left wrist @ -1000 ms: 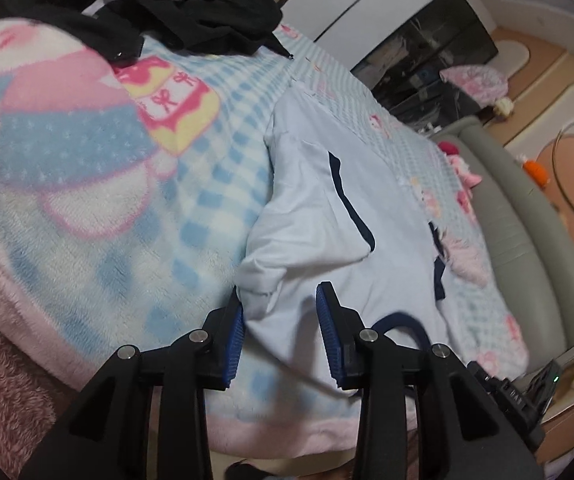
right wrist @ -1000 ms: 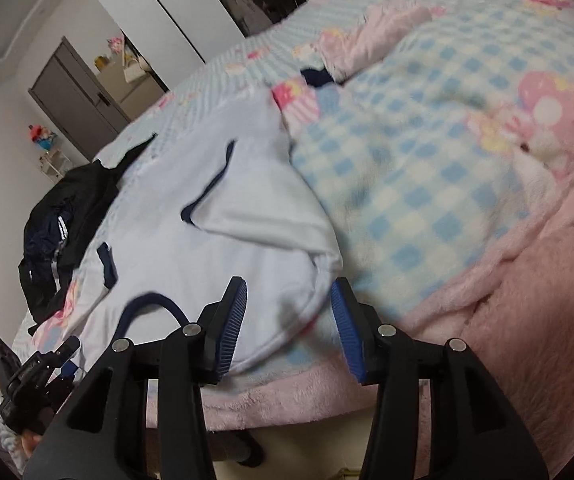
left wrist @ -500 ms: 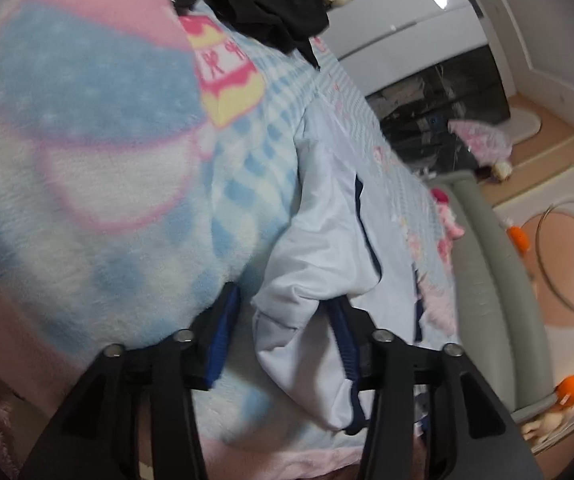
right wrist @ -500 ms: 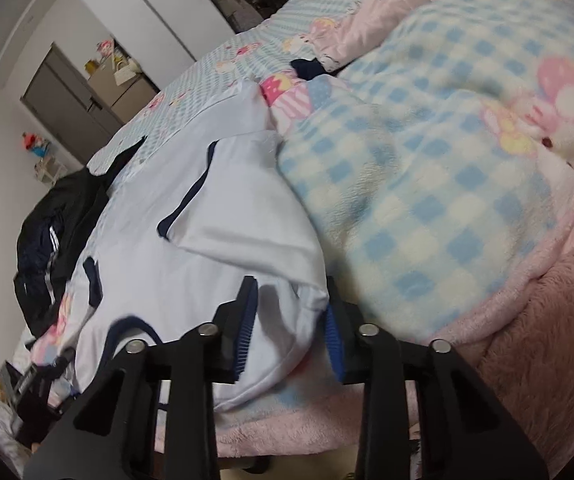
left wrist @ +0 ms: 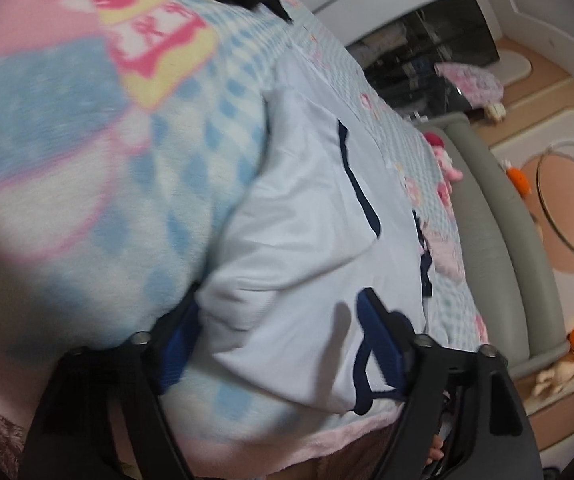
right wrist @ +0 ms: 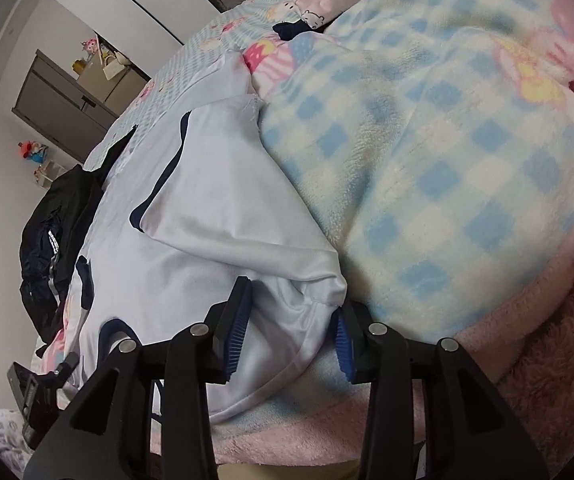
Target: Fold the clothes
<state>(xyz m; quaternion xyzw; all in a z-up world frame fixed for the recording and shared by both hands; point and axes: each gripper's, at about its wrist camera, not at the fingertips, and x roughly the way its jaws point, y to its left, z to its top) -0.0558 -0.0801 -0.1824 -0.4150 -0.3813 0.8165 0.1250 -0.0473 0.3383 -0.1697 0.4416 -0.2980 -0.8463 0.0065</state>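
Across the lower middle of both wrist views lies a pale blue-white shirt (left wrist: pixel 307 240) with navy trim, spread on a bed covered by a blue-and-white checked fleece blanket (left wrist: pixel 191 168) with pink cartoon prints. In the left wrist view the left hand-held gripper (left wrist: pixel 279 340) fills the bottom of the frame, its jaws wide apart with blue pads (left wrist: pixel 379 336) set either side of the shirt's near shoulder corner; the cloth bulges between them, and the left pad is partly tucked under the fabric edge. The jaws have not closed on it. A folded-over sleeve with a dark navy cuff line runs toward the upper centre of the frame, and the navy collar loop (left wrist: pixel 361 376) sits just beside the right-hand pad at the lower right.

In the right wrist view the right hand-held gripper (right wrist: pixel 291 332) stands at the bottom centre, also open, its two pads bracketing the other shoulder corner of the shirt (right wrist: pixel 215 248), where the folded sleeve ends. The fabric lies loosely between the pads without being pinched. A heap of dark clothes (right wrist: pixel 59 232) rests on the bed at the left of that frame, well apart from the shirt's near edge, and the blanket's pink border (right wrist: pixel 527 320) drops away at the lower right.
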